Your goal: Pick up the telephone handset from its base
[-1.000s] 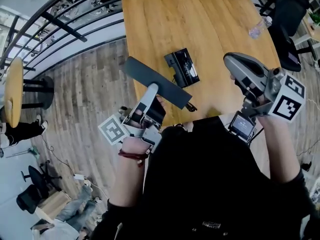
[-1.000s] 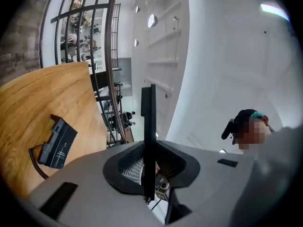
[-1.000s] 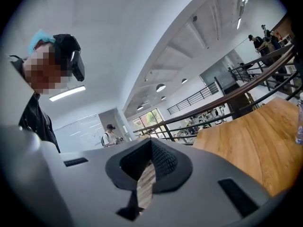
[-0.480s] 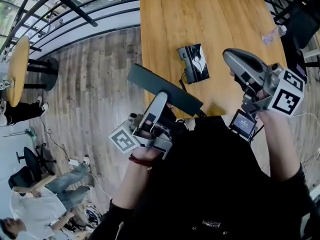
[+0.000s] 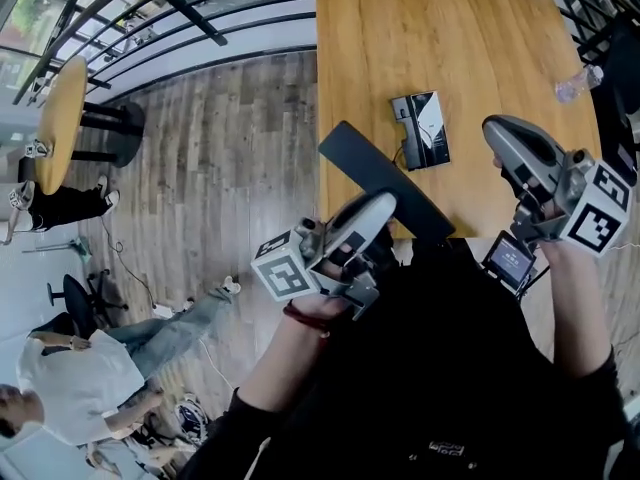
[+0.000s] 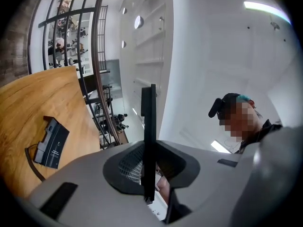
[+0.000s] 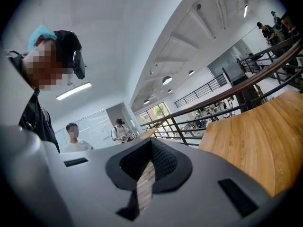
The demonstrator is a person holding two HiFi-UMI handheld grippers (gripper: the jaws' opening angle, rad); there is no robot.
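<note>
The black telephone base (image 5: 420,131) lies on the wooden table (image 5: 400,28), near its front edge. The handset (image 5: 385,181), a long flat dark bar, is off the base and hangs over the table's front left corner. My left gripper (image 5: 383,206) is shut on its near end. In the left gripper view the handset (image 6: 148,126) stands edge-on between the jaws of the left gripper (image 6: 149,174), with the base (image 6: 52,142) and its cord (image 6: 31,161) on the table at left. My right gripper (image 5: 503,133) hovers by the table's front right, shut and holding nothing; in its own view the right gripper (image 7: 144,188) shows only a thin slit.
A clear plastic bottle (image 5: 578,84) lies at the table's right edge. A black railing (image 5: 190,28) runs left of the table, with a round wooden table (image 5: 60,123) beyond it. People (image 5: 70,373) are on the wood floor at lower left.
My left gripper has drawn the handset back toward the person, a little further from the base, and rolled slightly. The head view has swung left. The right gripper barely shifted.
</note>
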